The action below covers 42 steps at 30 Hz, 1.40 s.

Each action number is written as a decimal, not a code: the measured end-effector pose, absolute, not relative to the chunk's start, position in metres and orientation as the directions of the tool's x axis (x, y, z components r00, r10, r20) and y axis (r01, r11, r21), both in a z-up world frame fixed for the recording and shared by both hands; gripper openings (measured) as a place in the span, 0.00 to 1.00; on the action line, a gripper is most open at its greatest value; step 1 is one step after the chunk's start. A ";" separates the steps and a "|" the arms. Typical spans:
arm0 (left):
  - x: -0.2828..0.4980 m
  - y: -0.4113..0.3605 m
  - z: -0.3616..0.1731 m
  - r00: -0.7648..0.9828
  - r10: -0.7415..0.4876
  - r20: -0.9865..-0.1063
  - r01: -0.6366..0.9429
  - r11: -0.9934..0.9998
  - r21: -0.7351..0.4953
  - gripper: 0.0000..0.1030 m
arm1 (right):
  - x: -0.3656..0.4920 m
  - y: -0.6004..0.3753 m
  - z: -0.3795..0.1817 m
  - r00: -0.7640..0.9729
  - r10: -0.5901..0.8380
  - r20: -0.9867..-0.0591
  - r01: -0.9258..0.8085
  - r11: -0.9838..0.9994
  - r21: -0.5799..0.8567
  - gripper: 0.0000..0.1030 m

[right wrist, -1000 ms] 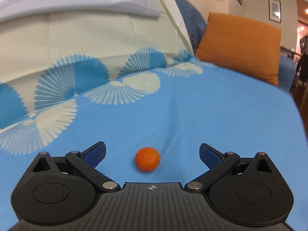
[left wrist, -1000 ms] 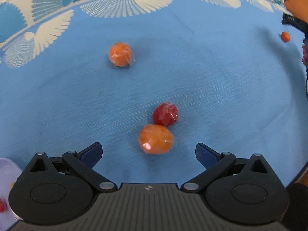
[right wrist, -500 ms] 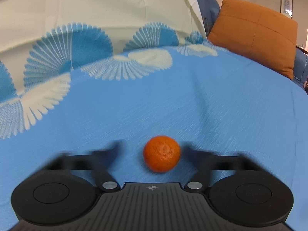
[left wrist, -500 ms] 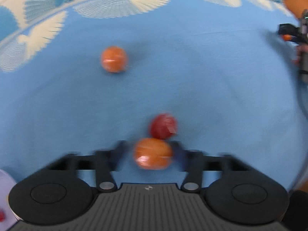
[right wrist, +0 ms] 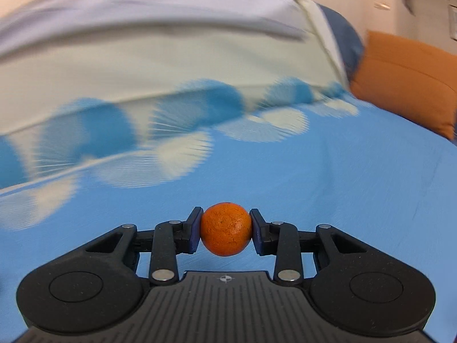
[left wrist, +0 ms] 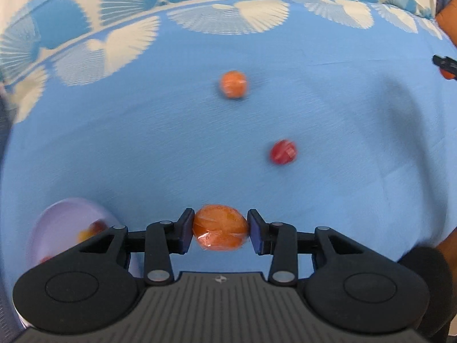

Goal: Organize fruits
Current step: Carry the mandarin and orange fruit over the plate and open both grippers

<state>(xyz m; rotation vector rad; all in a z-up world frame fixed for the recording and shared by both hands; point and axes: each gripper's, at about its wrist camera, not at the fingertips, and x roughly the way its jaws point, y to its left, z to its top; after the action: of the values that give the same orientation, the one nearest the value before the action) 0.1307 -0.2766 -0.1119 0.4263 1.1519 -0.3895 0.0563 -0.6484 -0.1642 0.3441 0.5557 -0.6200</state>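
Both claws are loaded: the left claw (left wrist: 220, 231) is pinching a plastic-wrapped orange fruit (left wrist: 220, 230) above the blue bedsheet (left wrist: 142, 157), and the right claw (right wrist: 225, 230) is clamped on a bare, rough-skinned orange (right wrist: 226, 229). A pale lavender bowl (left wrist: 65, 217) sits half hidden behind the left claw, its contents too blurry to make out.

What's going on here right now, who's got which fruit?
A person is sorting fruit on a blue bedspread with two grippers. The left hand-held gripper is clamped on a plastic-wrapped orange fruit, beside a pale bowl that has some fruit in it. The right hand-held gripper grips a small bare orange. Another wrapped orange fruit and a wrapped red fruit lie loose on the bedspread.
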 end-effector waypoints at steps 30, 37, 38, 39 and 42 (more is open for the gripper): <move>-0.016 -0.031 0.002 0.491 -0.107 -0.865 0.302 0.952 0.054 0.43 | -0.108 -0.238 0.024 0.847 0.159 -0.507 -0.033 0.968 0.249 0.36; -0.028 0.000 0.010 0.515 -0.115 -0.850 0.253 0.967 0.022 0.43 | -0.117 -0.216 0.035 0.854 0.165 -0.494 -0.074 0.977 0.198 0.36; -0.028 0.003 0.012 0.518 -0.117 -0.847 0.248 0.969 0.018 0.43 | -0.117 -0.214 0.037 0.855 0.166 -0.492 -0.080 0.978 0.192 0.36; -0.029 0.005 0.012 0.520 -0.118 -0.846 0.244 0.970 0.015 0.43 | -0.117 -0.212 0.038 0.855 0.167 -0.490 -0.084 0.979 0.187 0.36; -0.030 0.011 0.015 0.528 -0.122 -0.841 0.230 0.973 0.004 0.43 | -0.117 -0.208 0.040 0.854 0.169 -0.492 -0.094 0.980 0.173 0.36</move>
<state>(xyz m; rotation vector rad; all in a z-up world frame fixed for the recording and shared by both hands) -0.0298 0.0110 0.0148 0.1192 0.9937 -0.2106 -0.1172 -0.2077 0.0399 0.1449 0.5293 0.1389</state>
